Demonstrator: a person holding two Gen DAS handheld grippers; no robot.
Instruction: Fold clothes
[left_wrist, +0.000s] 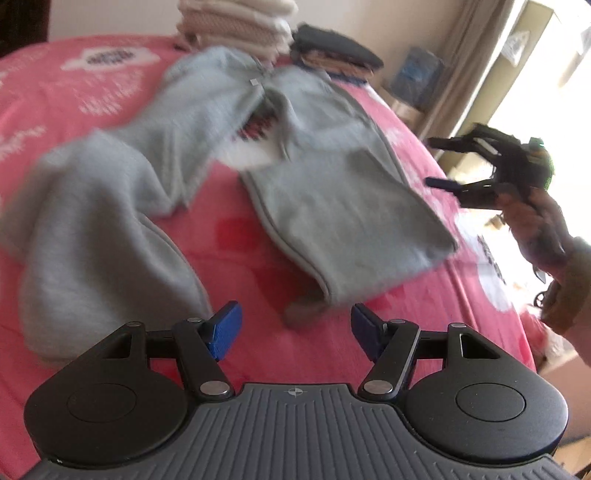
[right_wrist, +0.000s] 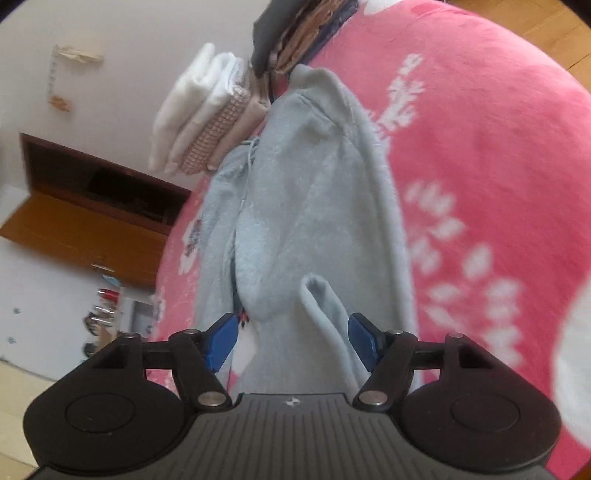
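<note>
Grey hoodie (left_wrist: 332, 206) of soft, matt, fuzzy fleece; pink bedspread (left_wrist: 236, 236) of plush matt cloth; left gripper (left_wrist: 295, 328) of matt black ribbed plastic with shiny metal rivets and blue plastic fingertips (left_wrist: 225, 328); wooden cabinet (right_wrist: 88, 218), smooth brown.

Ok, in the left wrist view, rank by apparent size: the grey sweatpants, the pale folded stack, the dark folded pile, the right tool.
1. grey sweatpants, by far.
2. pale folded stack, partly cut off.
3. dark folded pile and right tool look alike; the tool sits nearer, so unranked.

Home bedroom, pink bedspread (left_wrist: 258, 258), folded laundry stacks (left_wrist: 236, 26), curtain (left_wrist: 469, 55)
</note>
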